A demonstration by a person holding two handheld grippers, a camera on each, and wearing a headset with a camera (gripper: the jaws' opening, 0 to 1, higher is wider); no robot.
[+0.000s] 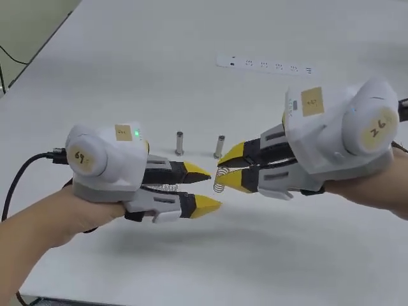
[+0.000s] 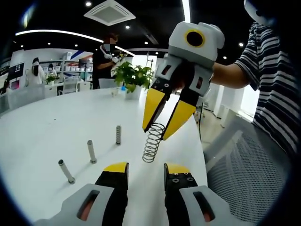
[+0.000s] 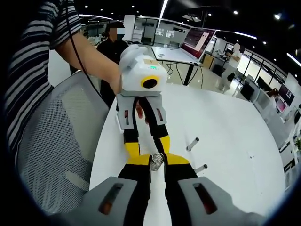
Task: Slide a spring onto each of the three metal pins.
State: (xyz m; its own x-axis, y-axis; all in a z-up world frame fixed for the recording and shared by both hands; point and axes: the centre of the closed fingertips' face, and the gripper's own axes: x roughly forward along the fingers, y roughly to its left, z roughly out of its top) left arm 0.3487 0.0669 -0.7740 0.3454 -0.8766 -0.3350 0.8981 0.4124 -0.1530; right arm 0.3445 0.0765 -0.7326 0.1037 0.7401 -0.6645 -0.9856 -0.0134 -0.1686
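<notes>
- Above the counter [image 1: 127, 76], right tongs [image 1: 223, 169] clamp a spring [image 1: 219, 180]; left tongs [image 1: 204, 188], at its 8 o'clock, stand apart.
- Pinched at one end, it could pop free in a crooked handover.
- Left gripper view shows three pins [image 2: 91, 151], the far pin [image 2: 118, 134] already sprung; head view gives two.

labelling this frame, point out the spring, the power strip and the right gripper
spring [image 2: 153, 142]: left gripper view, on its middle coils
power strip [image 1: 264, 64]: head view, middle of its white body
right gripper [image 1: 220, 171]: head view, midway between its yellow fingertips
</notes>
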